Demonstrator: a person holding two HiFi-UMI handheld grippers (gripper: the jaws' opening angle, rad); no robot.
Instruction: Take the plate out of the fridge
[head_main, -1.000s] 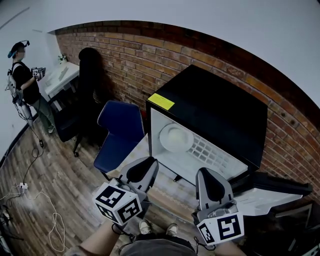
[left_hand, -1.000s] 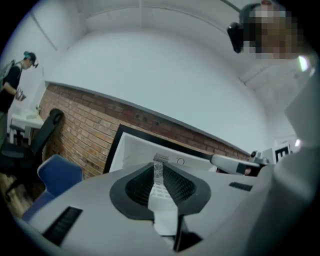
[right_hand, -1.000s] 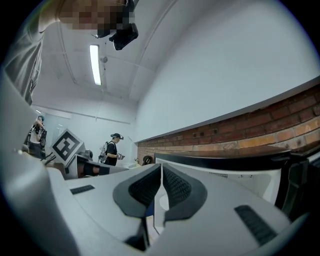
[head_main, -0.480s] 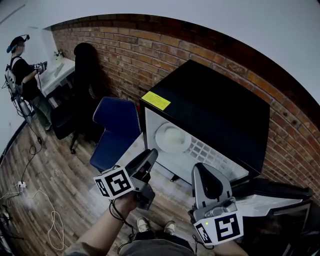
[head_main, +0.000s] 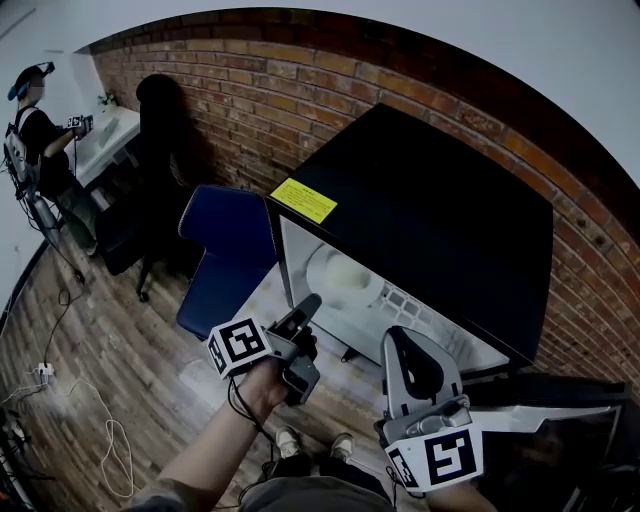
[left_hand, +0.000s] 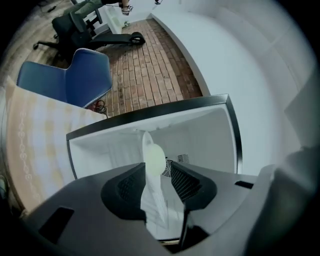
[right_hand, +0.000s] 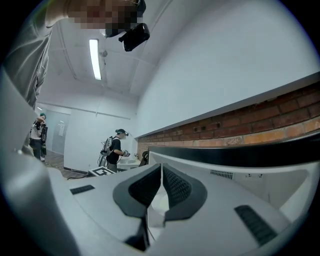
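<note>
The left gripper (head_main: 305, 305) lies rolled onto its side, pointing level at the open front of the fridge (head_main: 430, 210). Its jaws have just been opening and now stand wide, with nothing gripped between them. In the left gripper view (left_hand: 157, 167) the plate (left_hand: 150, 150) shows through the gap between the jaws, turned edge-on by the gripper's roll and standing a little ahead of the fingertips, not touched by them. From the head view the plate (head_main: 345, 275) lies flat on the white rack in the left part of the fridge's lit inside, just beyond the left gripper's tip. The right gripper (head_main: 405, 340) is held upright to the right, nearer the person, and points at the same opening. In its own view (right_hand: 161, 170) its jaws are pressed together and hold nothing. The fridge door (head_main: 540, 410) hangs open at the lower right. A yellow sticker (head_main: 302, 200) sits on the fridge's top front corner. A blue chair (head_main: 225, 255) stands left of the fridge against the brick wall (head_main: 300, 90).
</note>
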